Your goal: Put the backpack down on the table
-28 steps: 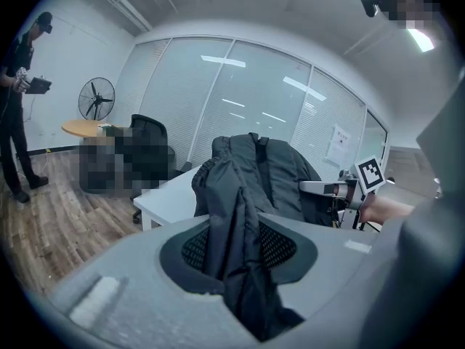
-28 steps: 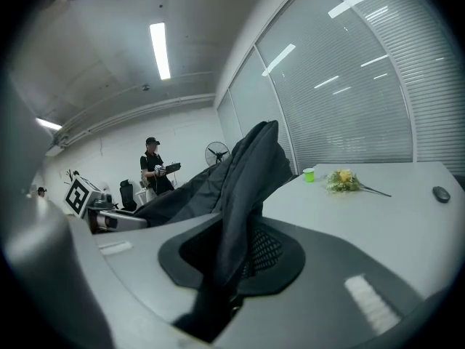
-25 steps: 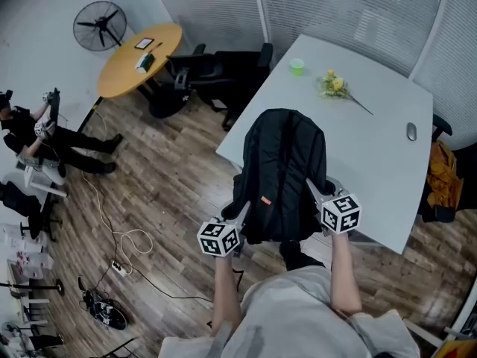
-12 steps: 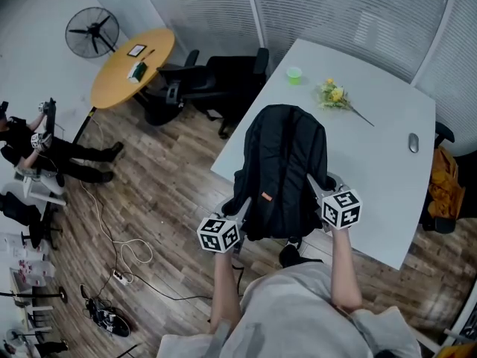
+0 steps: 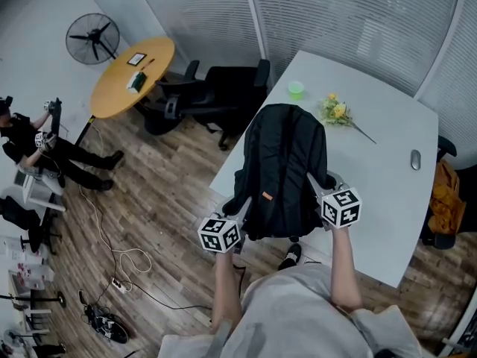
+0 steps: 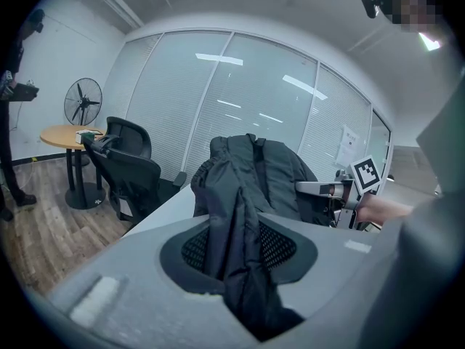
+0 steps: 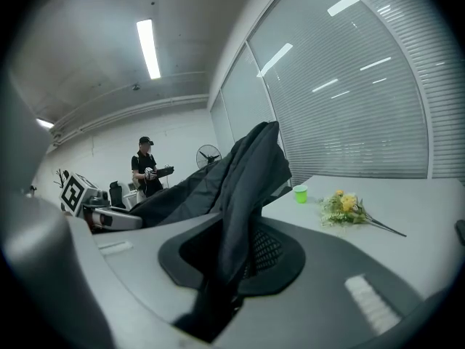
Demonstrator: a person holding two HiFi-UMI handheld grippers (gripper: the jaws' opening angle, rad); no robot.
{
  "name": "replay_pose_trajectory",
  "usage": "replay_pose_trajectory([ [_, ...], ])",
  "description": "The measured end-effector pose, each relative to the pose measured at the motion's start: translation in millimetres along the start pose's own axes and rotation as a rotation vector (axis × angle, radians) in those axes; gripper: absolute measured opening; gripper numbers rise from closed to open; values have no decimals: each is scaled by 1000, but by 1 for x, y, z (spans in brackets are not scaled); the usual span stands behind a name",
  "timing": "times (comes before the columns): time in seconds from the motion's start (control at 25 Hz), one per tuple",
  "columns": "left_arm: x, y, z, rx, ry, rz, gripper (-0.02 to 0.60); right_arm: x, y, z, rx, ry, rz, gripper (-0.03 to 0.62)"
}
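A black backpack hangs upright between my two grippers, over the near left corner of the white table. My left gripper is shut on a fold of the bag's left side. In the left gripper view this dark fabric is pinched in the left gripper. My right gripper is shut on the bag's right side. The right gripper view shows black cloth clamped in the right gripper. Whether the bag's bottom touches the table is hidden.
On the table's far part are a green cup, yellow flowers and a mouse. Black office chairs stand left of the table. Beyond them are a round wooden table, a fan and a person.
Both grippers and the backpack have moved forward together toward the table, and the bag now overlaps more of the tabletop. The grips are unchanged.
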State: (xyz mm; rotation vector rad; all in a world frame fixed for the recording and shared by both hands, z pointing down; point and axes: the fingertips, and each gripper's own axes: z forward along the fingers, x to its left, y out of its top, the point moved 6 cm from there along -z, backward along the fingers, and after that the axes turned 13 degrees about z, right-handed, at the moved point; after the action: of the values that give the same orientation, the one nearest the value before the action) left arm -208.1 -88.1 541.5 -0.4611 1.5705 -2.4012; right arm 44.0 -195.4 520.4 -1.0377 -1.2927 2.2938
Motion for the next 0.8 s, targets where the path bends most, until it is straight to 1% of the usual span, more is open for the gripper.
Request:
replay_pose_trajectory([
  [0.12, 3, -1, 7, -7, 15, -4, 121, -7, 2, 9, -2, 2, -6, 60],
  [0.24, 3, -11, 8, 3, 26, -18, 123, -12, -7, 16, 12, 5, -1, 60],
  [0.48, 8, -25, -3, 38, 34, -41, 123, -5, -24, 23, 45, 9, 13, 60],
  [0.64, 13, -29, 0, 55, 22, -45, 123, -6, -29, 26, 53, 2, 22, 60],
  [0.8, 12, -30, 14, 67, -6, -39, 123, -16, -30, 24, 54, -26, 31, 60],
])
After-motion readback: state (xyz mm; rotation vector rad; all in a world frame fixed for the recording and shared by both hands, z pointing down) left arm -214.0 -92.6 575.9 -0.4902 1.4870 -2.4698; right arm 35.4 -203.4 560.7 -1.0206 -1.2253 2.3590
